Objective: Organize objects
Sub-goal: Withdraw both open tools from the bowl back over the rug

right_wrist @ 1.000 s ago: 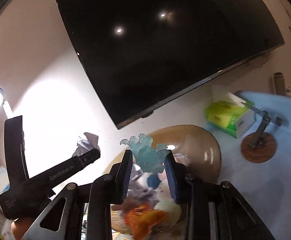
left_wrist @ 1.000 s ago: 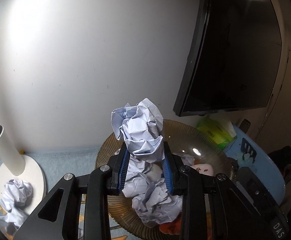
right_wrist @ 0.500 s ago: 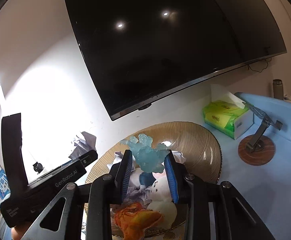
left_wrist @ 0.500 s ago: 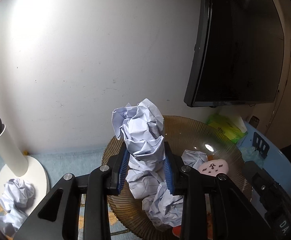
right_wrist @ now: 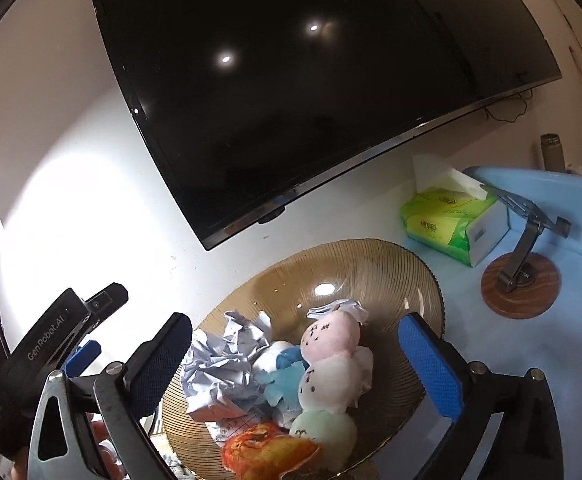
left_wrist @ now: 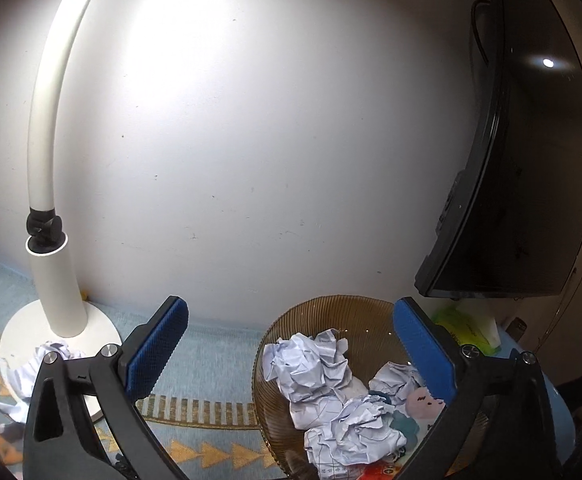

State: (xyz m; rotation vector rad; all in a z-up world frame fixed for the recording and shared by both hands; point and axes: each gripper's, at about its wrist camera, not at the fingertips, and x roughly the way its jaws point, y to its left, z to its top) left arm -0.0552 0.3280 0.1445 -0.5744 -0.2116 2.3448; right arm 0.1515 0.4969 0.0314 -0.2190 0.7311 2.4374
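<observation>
**Left wrist view: both grippers spread wide over the loaded bowl**

Crumpled paper balls [left_wrist: 311, 364] lie piled in the ribbed amber glass bowl [left_wrist: 355, 312], and the left gripper [left_wrist: 291, 360] hangs above with fingers wide apart, holding nothing. Over on the right wrist view, the right gripper [right_wrist: 295, 368] gapes just as wide, empty, above the blue toy [right_wrist: 283, 380] and pastel plush balls [right_wrist: 331, 360]. Beside the bowl: white lamp [left_wrist: 51, 280], another paper ball [left_wrist: 39, 364] on its base, green tissue pack [right_wrist: 447, 220].

Each hand-held gripper [left_wrist: 291, 354] has black arms, silver screws, and blue textured pads [right_wrist: 429, 366].
</observation>
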